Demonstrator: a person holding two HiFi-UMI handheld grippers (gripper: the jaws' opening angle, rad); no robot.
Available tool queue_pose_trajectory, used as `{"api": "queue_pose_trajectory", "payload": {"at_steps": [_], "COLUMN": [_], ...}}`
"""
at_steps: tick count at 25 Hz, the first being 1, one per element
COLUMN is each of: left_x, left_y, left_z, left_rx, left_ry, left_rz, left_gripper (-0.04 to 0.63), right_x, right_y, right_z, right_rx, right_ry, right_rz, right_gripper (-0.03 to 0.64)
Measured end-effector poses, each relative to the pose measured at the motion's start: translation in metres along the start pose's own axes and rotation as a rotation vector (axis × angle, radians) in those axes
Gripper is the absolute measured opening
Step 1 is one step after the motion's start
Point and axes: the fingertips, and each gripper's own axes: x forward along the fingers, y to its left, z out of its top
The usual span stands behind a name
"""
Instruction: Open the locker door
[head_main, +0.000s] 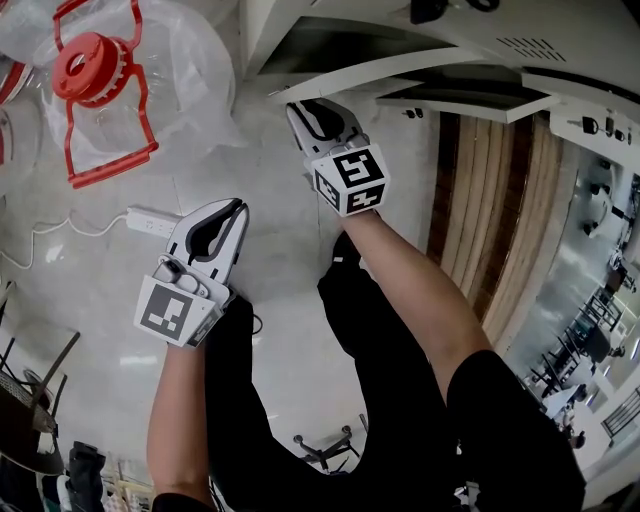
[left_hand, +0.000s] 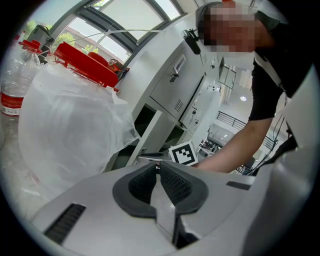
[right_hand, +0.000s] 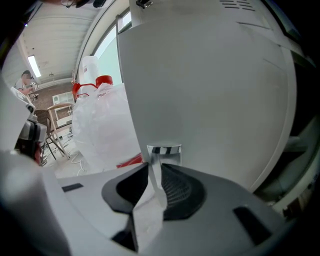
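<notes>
The grey locker door (right_hand: 210, 90) fills the right gripper view, swung partly out from the locker (left_hand: 170, 85). A chrome handle (right_hand: 164, 149) sticks out of its lower edge. My right gripper (right_hand: 154, 169) is shut on that handle, whose metal tab is pinched between the dark pads. In the head view, the right gripper (head_main: 305, 108) reaches up to the door's edge (head_main: 380, 72) under the white lockers. My left gripper (head_main: 233, 208) hangs lower and to the left. It is shut with nothing between its pads (left_hand: 172, 182).
Large water jugs with red handles (head_main: 95, 70), wrapped in clear plastic (left_hand: 70, 125), stand left of the locker. A white power strip (head_main: 150, 220) and its cord lie on the pale floor. A wooden panel (head_main: 495, 200) runs along the right. Chairs stand further left (right_hand: 55, 125).
</notes>
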Motion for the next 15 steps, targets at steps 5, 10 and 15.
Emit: {"api": "queue_pose_trajectory", "payload": {"at_steps": [5, 10, 15], "left_x": [0.003, 0.005, 0.008], "left_y": [-0.007, -0.011, -0.017], "left_z": [-0.001, -0.001, -0.006], "left_rx": [0.006, 0.004, 0.003], "left_ry": [0.002, -0.004, 0.009], "left_rz": [-0.01, -0.011, -0.007], "left_gripper": [0.02, 0.02, 0.02], "right_x": [-0.006, -0.011, -0.017], "right_y": [0.001, 0.002, 0.001], "right_z": [-0.004, -0.008, -0.012], "right_rx": [-0.003, -0.017, -0.028], "right_ry": [0.002, 0.005, 0.007], "right_rz": [0.005, 0.018, 0.032], "right_gripper": [0.089, 0.086, 0.08]}}
